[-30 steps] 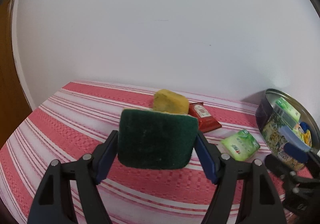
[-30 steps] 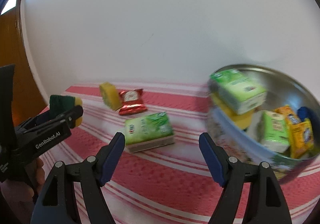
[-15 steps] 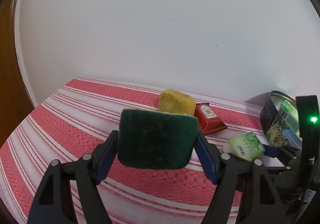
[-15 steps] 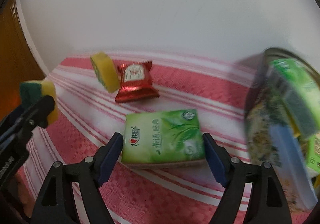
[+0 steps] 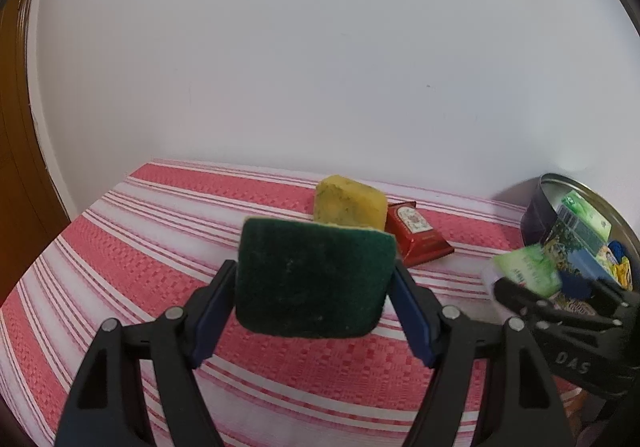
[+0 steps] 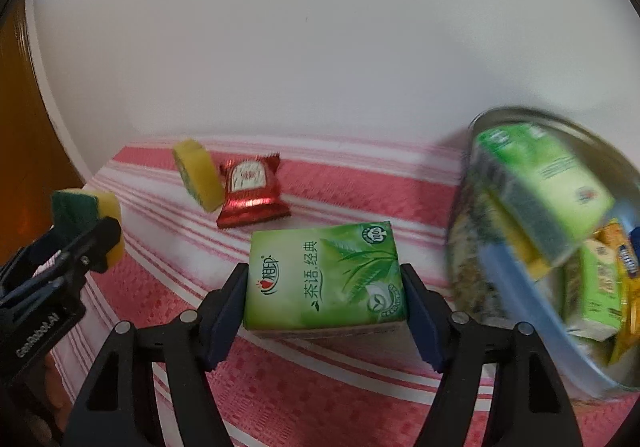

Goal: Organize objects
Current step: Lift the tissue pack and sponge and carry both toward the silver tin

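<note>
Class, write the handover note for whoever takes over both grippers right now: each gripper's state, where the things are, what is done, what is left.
Left gripper: shut on the green-backed sponge, held above the striped cloth.
Right gripper: jaws have just been closing around the green tissue pack; pads look to be touching its sides.
Tin: already holds green packs, a sponge and yellow snack packets.
Left to do: the yellow sponge and the red packet lie on the cloth; both held items likely go in the tin.
</note>
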`<state>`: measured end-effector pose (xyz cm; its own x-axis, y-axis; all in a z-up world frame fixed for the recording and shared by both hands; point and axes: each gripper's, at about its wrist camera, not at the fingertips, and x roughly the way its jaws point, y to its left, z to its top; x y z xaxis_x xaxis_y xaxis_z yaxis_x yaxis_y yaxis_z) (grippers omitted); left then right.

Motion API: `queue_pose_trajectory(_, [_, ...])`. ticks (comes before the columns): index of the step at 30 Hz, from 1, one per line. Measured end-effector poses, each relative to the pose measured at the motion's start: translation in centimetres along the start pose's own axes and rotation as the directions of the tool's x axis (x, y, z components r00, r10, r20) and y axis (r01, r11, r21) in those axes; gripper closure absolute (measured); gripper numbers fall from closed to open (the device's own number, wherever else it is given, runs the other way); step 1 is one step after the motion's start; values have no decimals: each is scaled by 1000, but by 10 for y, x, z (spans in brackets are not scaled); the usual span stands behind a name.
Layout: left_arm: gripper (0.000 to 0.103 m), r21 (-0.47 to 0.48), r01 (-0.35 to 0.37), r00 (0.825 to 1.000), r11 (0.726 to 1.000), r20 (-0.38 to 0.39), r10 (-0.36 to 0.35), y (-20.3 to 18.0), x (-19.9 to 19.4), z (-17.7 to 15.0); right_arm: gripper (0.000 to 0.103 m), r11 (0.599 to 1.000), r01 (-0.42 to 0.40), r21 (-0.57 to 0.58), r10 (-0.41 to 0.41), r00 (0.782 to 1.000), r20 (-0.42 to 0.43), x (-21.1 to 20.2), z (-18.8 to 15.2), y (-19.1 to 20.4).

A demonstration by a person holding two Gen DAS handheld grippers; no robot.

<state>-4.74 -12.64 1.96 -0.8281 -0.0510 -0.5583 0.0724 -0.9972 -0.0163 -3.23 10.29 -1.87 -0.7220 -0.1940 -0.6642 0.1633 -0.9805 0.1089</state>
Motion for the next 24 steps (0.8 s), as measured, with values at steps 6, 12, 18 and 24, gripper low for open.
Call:
queue_pose_trajectory(6, [29, 37, 0, 1000, 999, 8, -1, -8, -1, -2, 28, 997, 68, -41, -63, 993, 100, -27, -8, 7])
queue_pose_trajectory(12, [29, 56, 2, 1000, 998, 22, -3, -14, -4, -2, 28, 995, 78, -60, -71, 990, 122, -44, -11, 1])
queue_pose_trajectory(18, [29, 46, 4, 1000, 999, 22, -5, -16, -7, -4, 28, 993, 97, -63, -86, 984, 158, -60, -12, -2])
queue_pose_trajectory(24, [29, 44, 14, 999, 999, 28, -15, -29, -15, -8, 28, 995, 89, -43, -80, 979, 189, -79, -12, -11])
